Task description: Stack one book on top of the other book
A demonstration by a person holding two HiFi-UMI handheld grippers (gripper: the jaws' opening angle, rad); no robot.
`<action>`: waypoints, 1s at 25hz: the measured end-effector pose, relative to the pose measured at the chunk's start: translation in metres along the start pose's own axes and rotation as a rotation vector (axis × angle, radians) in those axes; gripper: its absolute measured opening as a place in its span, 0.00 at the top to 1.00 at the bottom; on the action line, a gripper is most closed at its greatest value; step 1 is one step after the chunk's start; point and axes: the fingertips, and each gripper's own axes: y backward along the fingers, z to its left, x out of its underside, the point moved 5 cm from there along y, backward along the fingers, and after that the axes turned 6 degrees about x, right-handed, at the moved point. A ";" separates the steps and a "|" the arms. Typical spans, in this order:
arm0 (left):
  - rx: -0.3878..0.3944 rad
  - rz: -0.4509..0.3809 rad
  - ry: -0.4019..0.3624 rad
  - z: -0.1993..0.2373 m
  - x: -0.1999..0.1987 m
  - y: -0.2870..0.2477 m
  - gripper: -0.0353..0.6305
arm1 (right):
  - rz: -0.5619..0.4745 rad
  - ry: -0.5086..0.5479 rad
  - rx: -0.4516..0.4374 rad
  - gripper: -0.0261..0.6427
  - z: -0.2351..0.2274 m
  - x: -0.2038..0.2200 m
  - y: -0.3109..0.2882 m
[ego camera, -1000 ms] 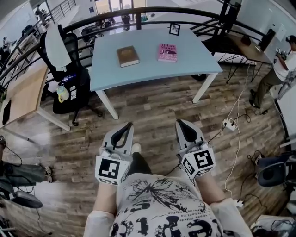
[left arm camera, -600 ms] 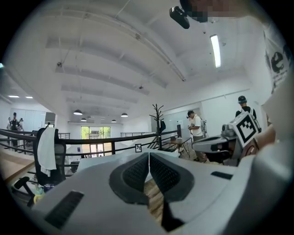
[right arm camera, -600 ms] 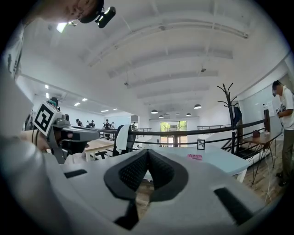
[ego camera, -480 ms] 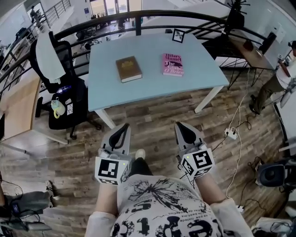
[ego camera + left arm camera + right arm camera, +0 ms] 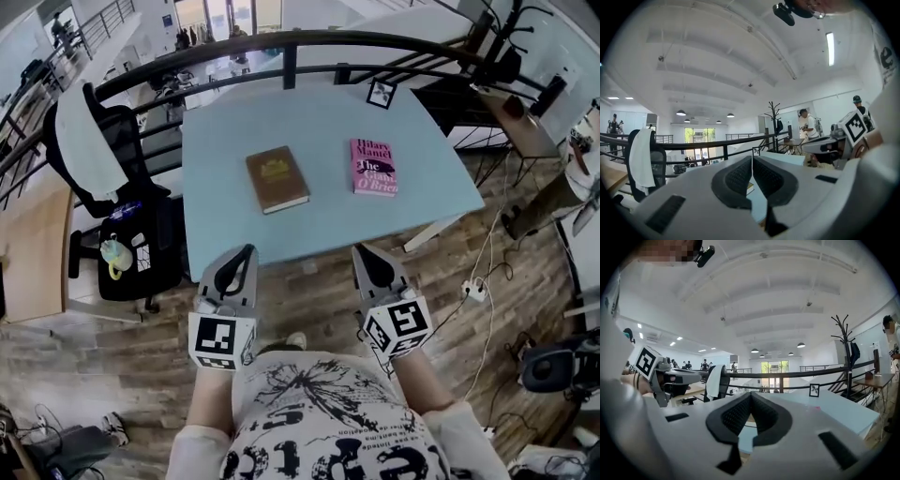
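Both the grey left gripper and grey right gripper are clenched empty, so approach step; next, open around the pink paperback book.

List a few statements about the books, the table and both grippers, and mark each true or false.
1. In the head view the brown book lies left of the pink book. True.
2. One book is stacked on the other. False: they lie apart on the table.
3. The left gripper holds a book. False: its jaws are shut on nothing.
4. The right gripper is shut and empty. True.
5. A small framed picture stands near the table's far edge. True.
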 end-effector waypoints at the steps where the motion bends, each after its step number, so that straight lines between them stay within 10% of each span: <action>1: 0.002 0.007 0.007 0.010 0.003 -0.008 0.93 | 0.010 -0.003 -0.004 0.97 0.000 0.001 -0.014; 25: -0.201 0.185 0.145 0.158 0.070 -0.217 0.93 | 0.266 -0.005 -0.280 0.97 -0.089 0.050 -0.325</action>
